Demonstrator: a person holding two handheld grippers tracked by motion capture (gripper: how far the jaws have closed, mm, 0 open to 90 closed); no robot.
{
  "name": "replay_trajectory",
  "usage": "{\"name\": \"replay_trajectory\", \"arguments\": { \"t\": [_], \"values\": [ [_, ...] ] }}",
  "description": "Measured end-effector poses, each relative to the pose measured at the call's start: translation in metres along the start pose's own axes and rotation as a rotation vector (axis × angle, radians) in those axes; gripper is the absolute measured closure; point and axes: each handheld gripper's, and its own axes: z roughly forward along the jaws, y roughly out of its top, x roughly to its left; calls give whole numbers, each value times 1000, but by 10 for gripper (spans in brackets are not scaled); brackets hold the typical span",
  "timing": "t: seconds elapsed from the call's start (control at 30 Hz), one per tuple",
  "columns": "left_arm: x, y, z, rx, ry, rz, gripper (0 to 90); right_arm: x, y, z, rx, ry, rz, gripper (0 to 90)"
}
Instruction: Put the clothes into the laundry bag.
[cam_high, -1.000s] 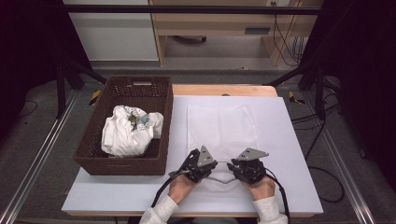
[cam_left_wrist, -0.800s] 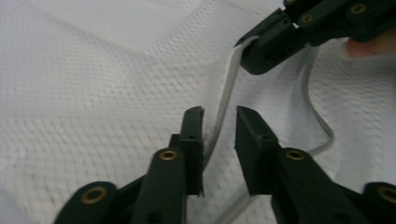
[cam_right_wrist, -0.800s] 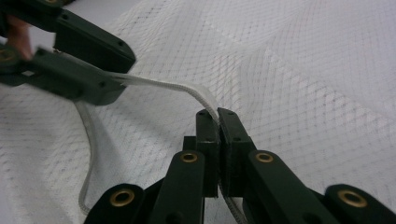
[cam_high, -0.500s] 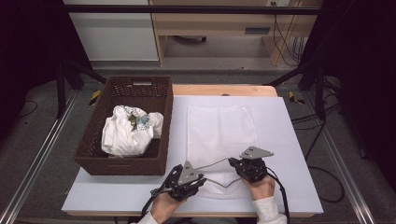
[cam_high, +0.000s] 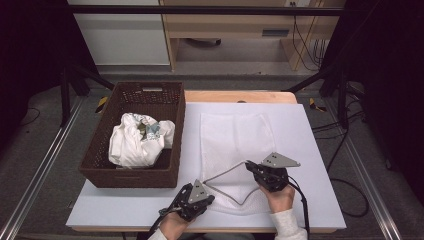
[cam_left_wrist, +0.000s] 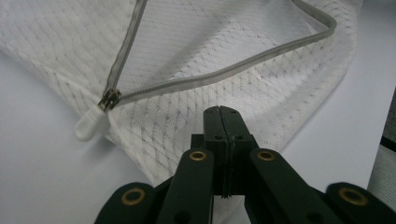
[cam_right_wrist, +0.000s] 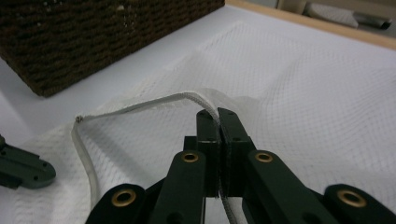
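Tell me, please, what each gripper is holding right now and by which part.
The right gripper pinches the mesh laundry bag by its grey zipper tape at the opened mouth. The left gripper is shut on the bag's mesh near the zipper pull.

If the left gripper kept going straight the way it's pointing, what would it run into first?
Probably the white mesh laundry bag: the left gripper, jaws shut, points over its edge toward the grey zipper band just ahead. How far above the cloth it rides is unclear. The zipper pull lies off to the side.

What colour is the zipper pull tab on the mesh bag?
White, on a grey zipper tape; the pull tab shows best in the left gripper view.
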Motion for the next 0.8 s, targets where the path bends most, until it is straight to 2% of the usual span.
{"name": "replay_trajectory", "arguments": {
  "t": [0.1,0.13,0.23,0.4,0.43,0.53,0.6,0.63,0.67,0.7,0.73,0.77,0.8],
  "values": [
    [1,0,0,-2,-9,-9,887,0,7,-4,-55,-15,-3,885],
    [1,0,0,-2,-9,-9,888,0,7,-4,-55,-15,-3,885],
    [0,0,0,-1,1,0,886,-1,12,-8,-102,-28,-6,885],
    [0,0,0,-7,0,-2,857,0,13,-9,-101,-28,-8,885],
    [-1,1,-1,-13,-2,-2,804,0,13,-8,-96,-26,-6,885],
    [-2,3,-7,-35,9,0,725,0,12,-9,-88,-29,-12,885],
    [-3,8,-18,-76,25,4,693,0,11,-10,-86,-27,-7,885],
    [-2,12,-28,-103,37,4,618,0,11,-10,-85,-27,-2,884],
    [-2,12,-28,-103,37,4,597,0,11,-10,-85,-27,-2,884],
    [0,15,-37,-131,47,0,568,0,11,-11,-85,-26,-2,884],
    [0,15,-37,-131,47,0,544,0,11,-11,-85,-26,-2,884],
    [2,18,-45,-155,51,-7,544,0,11,-11,-85,-26,0,884],
    [4,19,-49,-167,53,-12,507,0,11,-12,-85,-26,3,884]
  ]
}}
